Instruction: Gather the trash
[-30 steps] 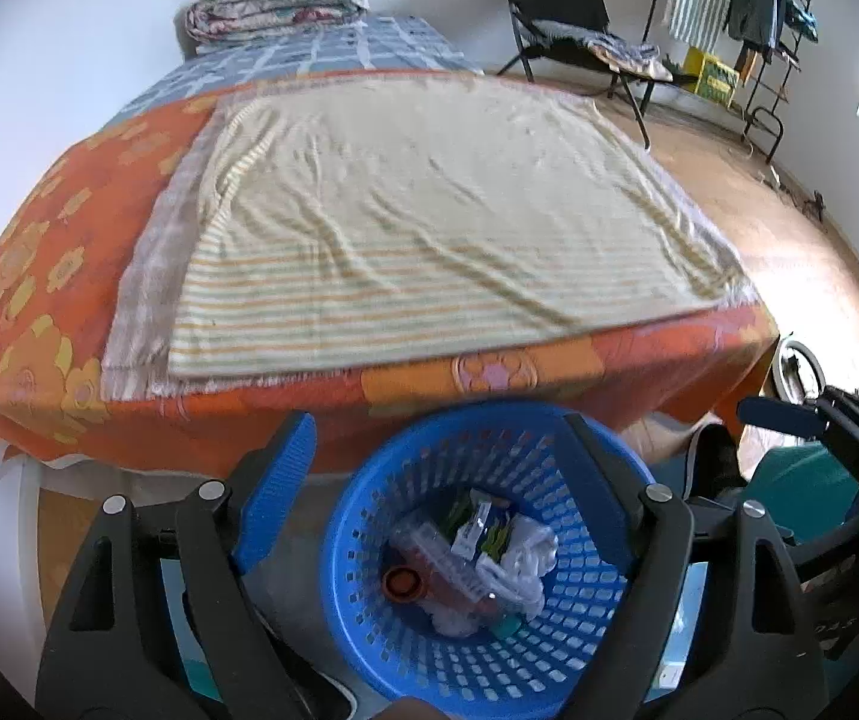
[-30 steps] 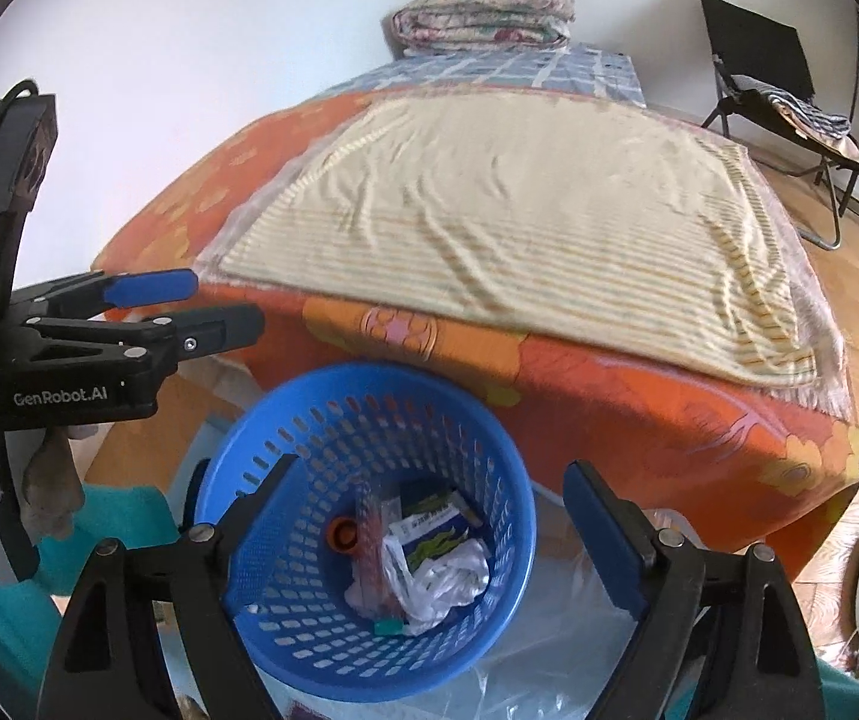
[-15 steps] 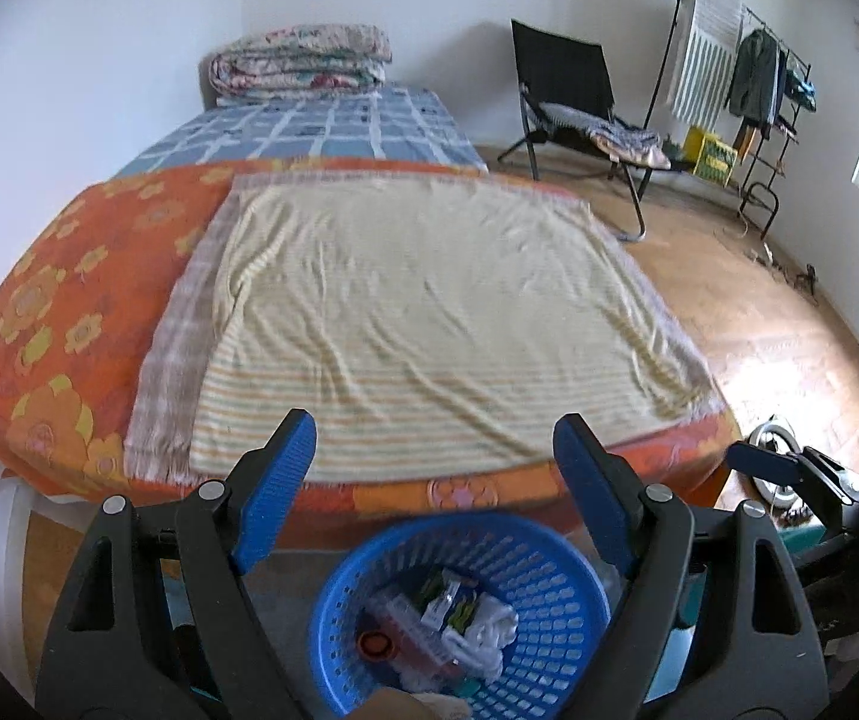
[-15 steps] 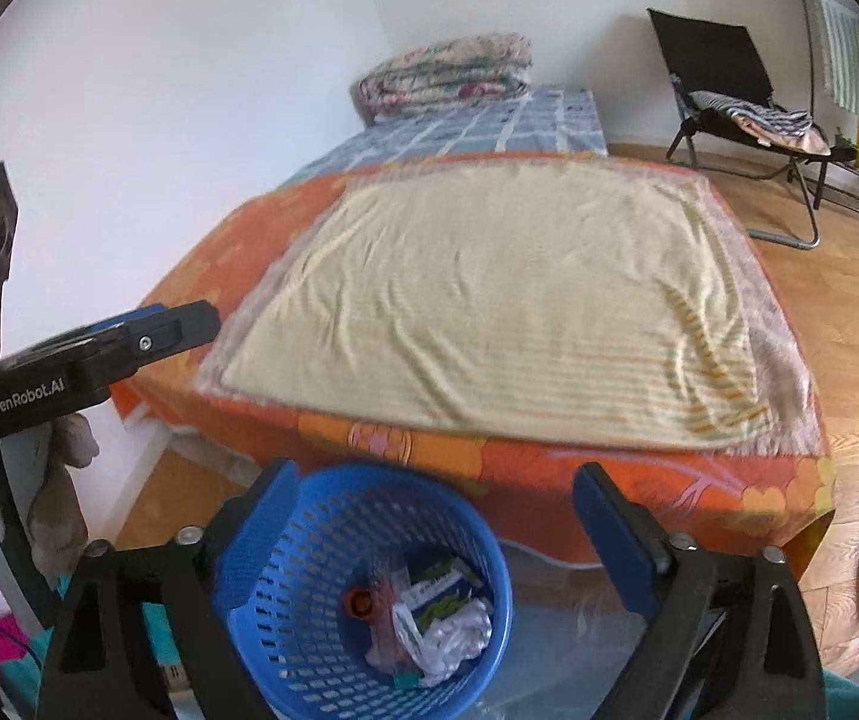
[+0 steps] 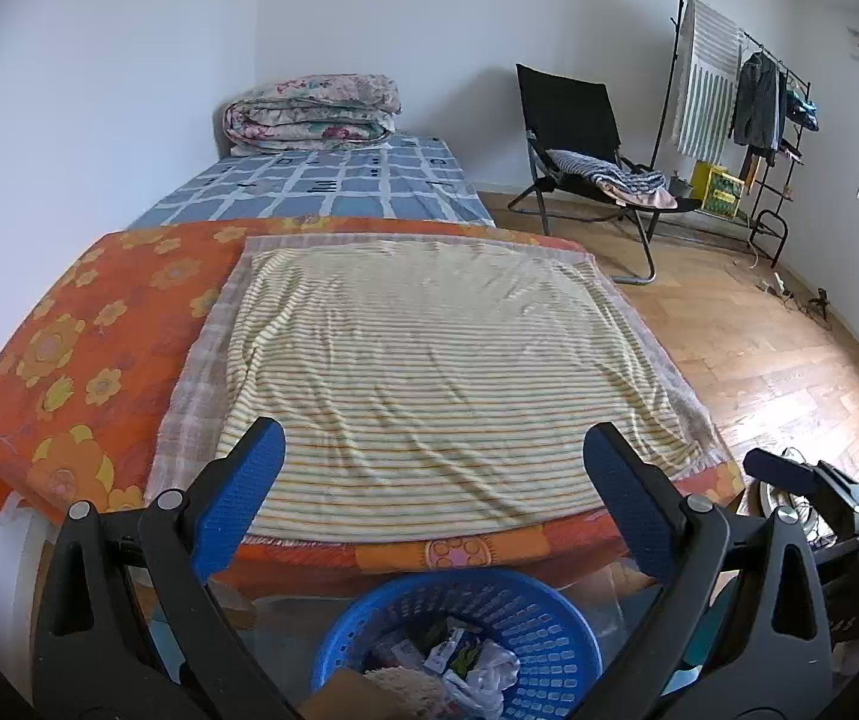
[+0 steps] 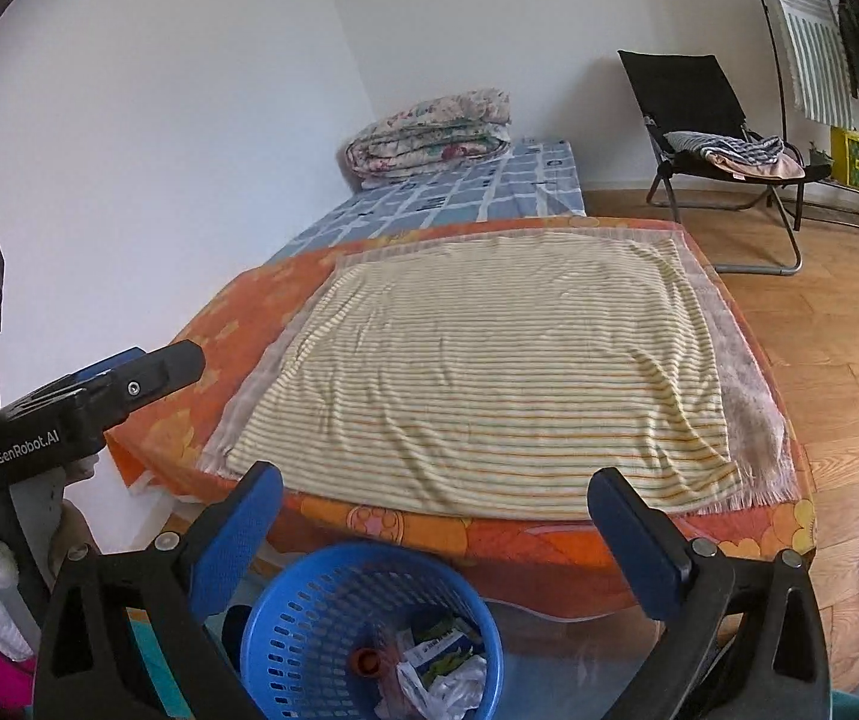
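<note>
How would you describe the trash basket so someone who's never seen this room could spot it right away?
Find the bed with the orange flowered cover and the striped blanket on top. On the floor right at its near end stands a round blue plastic basket with slotted sides. It is the only blue container there, and it holds crumpled wrappers.

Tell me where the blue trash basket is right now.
The blue trash basket sits on the floor at the foot of the bed, low in both wrist views, below the open right claw, with wrappers inside.
</note>
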`<action>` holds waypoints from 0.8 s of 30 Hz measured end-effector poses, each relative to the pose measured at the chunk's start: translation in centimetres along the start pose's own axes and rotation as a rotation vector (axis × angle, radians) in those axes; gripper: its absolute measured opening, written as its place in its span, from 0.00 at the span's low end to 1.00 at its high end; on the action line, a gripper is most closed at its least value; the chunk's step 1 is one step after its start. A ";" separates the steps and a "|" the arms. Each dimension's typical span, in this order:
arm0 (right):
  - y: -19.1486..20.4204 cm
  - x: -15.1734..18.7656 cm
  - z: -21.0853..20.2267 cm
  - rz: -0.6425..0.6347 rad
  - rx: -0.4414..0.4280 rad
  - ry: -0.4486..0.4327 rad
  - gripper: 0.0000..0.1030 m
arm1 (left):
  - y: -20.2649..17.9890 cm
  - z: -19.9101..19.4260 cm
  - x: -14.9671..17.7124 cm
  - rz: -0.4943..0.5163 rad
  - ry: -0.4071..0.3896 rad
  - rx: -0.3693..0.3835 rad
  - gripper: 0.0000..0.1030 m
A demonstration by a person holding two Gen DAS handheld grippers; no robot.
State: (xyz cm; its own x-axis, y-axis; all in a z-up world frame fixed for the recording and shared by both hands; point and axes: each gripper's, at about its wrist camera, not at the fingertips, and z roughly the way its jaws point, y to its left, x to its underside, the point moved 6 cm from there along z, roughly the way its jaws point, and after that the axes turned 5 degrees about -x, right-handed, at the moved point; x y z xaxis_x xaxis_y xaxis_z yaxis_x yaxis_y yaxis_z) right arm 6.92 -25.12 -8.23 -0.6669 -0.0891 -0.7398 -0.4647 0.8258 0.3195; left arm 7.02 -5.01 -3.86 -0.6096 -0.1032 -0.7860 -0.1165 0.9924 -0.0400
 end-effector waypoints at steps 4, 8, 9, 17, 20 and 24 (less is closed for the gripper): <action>-0.2 0.0 0.1 -0.006 0.013 -0.004 1.00 | -0.1 0.1 -0.1 -0.010 0.015 -0.004 0.99; -0.6 0.0 0.1 0.014 0.007 0.002 1.00 | 0.1 0.2 -0.1 -0.029 0.023 -0.009 0.99; -0.7 0.0 0.1 0.017 0.008 0.001 1.00 | 0.1 0.3 0.0 -0.030 0.027 -0.011 0.99; -0.5 0.0 -0.2 0.016 0.011 -0.004 1.00 | 0.2 0.6 0.5 -0.025 0.054 -0.030 0.99; -0.6 0.0 -0.3 0.019 0.010 -0.005 1.00 | 0.2 0.6 0.5 -0.026 0.050 -0.029 0.99; -0.8 0.0 -0.5 0.023 0.012 -0.009 1.00 | 0.3 0.7 0.5 -0.022 0.050 -0.030 0.99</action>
State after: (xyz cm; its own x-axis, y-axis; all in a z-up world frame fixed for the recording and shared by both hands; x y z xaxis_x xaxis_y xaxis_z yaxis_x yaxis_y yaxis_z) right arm 6.97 -26.05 -8.21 -0.6716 -0.0651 -0.7380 -0.4423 0.8344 0.3289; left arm 7.22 -4.72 -4.67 -0.6450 -0.1293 -0.7532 -0.1537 0.9874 -0.0379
